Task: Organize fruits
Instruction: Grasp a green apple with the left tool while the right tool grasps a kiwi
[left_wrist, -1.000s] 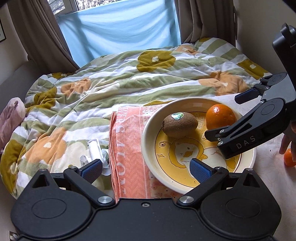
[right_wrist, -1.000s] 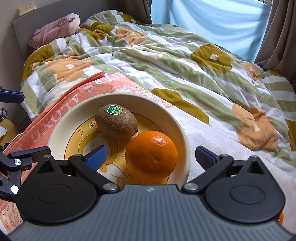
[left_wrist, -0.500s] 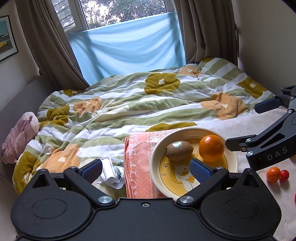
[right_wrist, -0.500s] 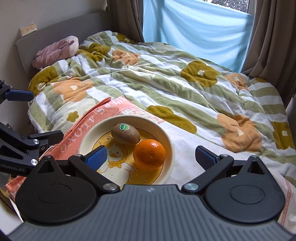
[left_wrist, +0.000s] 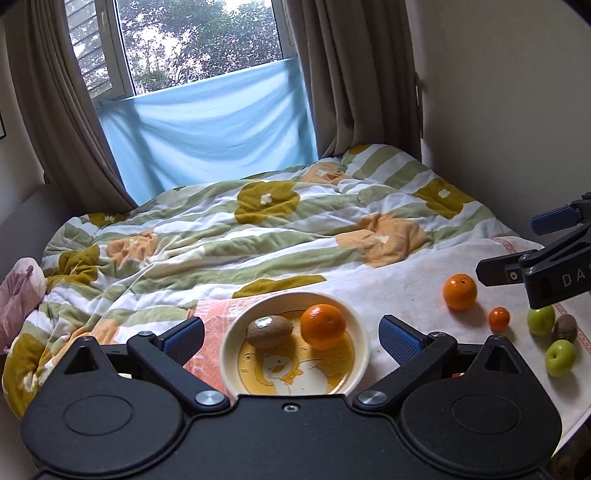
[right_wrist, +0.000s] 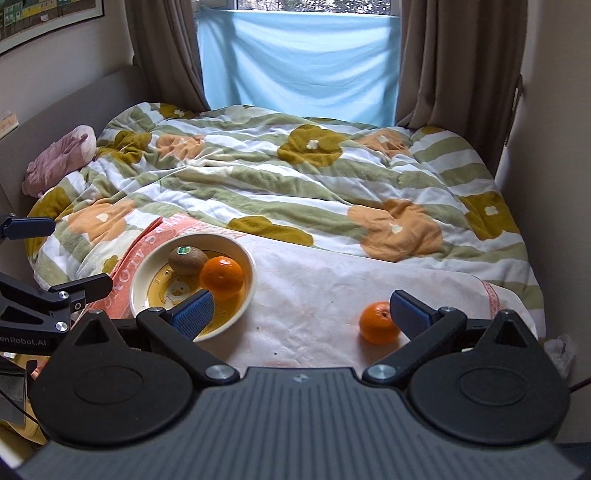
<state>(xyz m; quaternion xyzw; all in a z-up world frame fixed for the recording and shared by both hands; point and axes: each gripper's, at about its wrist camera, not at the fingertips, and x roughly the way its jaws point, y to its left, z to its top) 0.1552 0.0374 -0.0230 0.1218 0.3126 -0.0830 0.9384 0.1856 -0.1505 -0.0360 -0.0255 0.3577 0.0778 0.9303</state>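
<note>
A flowered quilt (right_wrist: 295, 177) covers the bed up to the curtains, with a pale cloth (right_wrist: 332, 295) spread over its near edge, bare between plate and loose fruit. The plate (left_wrist: 360, 332) sits at the cloth's left end, holding a kiwi (left_wrist: 269, 331), long axis sideways, touching an orange (left_wrist: 323, 325). Right lie another orange (left_wrist: 460, 291), a small tomato (left_wrist: 499, 318), two green apples (left_wrist: 560, 357) and a second kiwi (left_wrist: 565, 327). The left gripper (left_wrist: 291, 334) and right gripper (right_wrist: 301, 308) hover spread wide, empty.
</note>
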